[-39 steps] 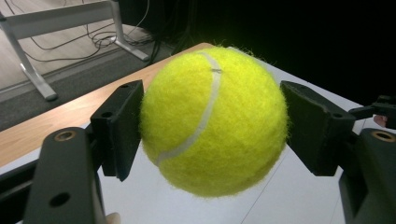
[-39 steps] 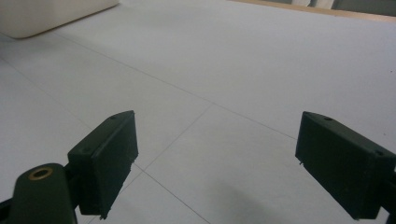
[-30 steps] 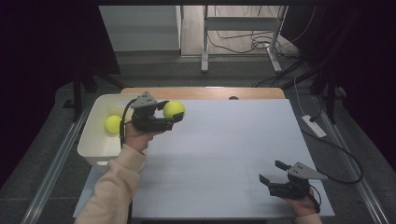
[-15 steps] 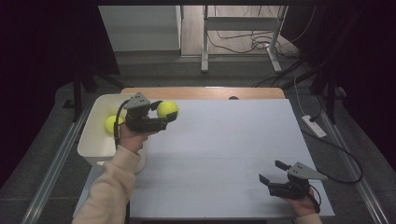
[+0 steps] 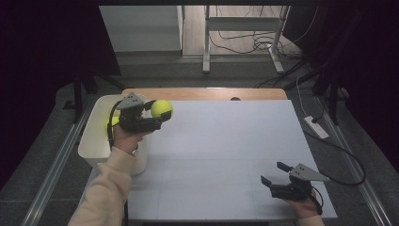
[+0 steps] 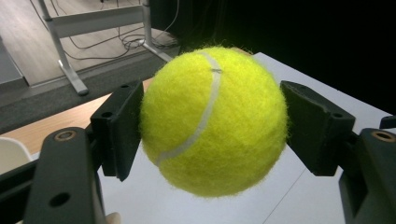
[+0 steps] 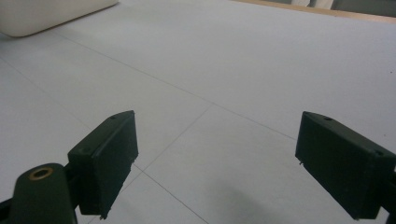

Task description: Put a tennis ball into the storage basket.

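At the left of the high view, above the near rim of a white bin (image 5: 94, 141): left gripper (image 5: 157, 115) lifted clear of the table (image 5: 226, 150), jaws clamped on a yellow tennis ball (image 5: 162, 108). In the left gripper view, same ball (image 6: 212, 121) gripped on both flanks, black pads pressed into the felt, white seam curving down its face. No brand, label or lettering legible on the felt. Beyond the jaws, pale tabletop, a wooden strip at the far edge, then floor with cables and a metal stand leg (image 6: 63, 60).

Inside the bin, half hidden behind the left gripper: a second yellow ball (image 5: 113, 121).

At the lower right of the high view: right gripper (image 5: 273, 173) low over the table, jaws spread wide, nothing between them. In the right gripper view, two black pads (image 7: 109, 154) far apart over bare white surface crossed by thin seams; corner of the bin (image 7: 46, 14) at the upper left of the frame.
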`<state>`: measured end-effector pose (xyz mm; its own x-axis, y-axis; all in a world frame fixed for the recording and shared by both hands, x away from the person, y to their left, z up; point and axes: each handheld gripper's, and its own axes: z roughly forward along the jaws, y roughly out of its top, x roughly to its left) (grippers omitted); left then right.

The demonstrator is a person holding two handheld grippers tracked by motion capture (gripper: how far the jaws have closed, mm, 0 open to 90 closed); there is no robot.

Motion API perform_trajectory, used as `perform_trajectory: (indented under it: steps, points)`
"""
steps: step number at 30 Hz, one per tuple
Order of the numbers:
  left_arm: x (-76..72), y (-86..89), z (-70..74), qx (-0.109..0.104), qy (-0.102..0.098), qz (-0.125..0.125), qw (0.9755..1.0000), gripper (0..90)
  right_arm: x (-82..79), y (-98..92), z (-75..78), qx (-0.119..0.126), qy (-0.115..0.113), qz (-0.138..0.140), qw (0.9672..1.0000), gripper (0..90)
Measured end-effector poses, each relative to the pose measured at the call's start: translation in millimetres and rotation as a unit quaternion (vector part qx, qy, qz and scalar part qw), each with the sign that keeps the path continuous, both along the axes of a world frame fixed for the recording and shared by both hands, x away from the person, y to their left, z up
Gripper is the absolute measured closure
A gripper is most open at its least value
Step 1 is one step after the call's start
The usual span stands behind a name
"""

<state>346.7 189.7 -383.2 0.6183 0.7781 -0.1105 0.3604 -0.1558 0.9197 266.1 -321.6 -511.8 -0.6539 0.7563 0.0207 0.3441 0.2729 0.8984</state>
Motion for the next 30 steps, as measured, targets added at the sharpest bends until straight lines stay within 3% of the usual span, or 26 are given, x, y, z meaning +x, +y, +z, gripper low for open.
perform_trajectory:
  steps: [30]
  points:
    - [-2.4, 32.9, -0.4, 0.006, 0.003, 0.044, 0.999, 26.7, 0.2, 0.7, 0.2, 0.0, 0.0, 0.001, 1.0, 12.9]
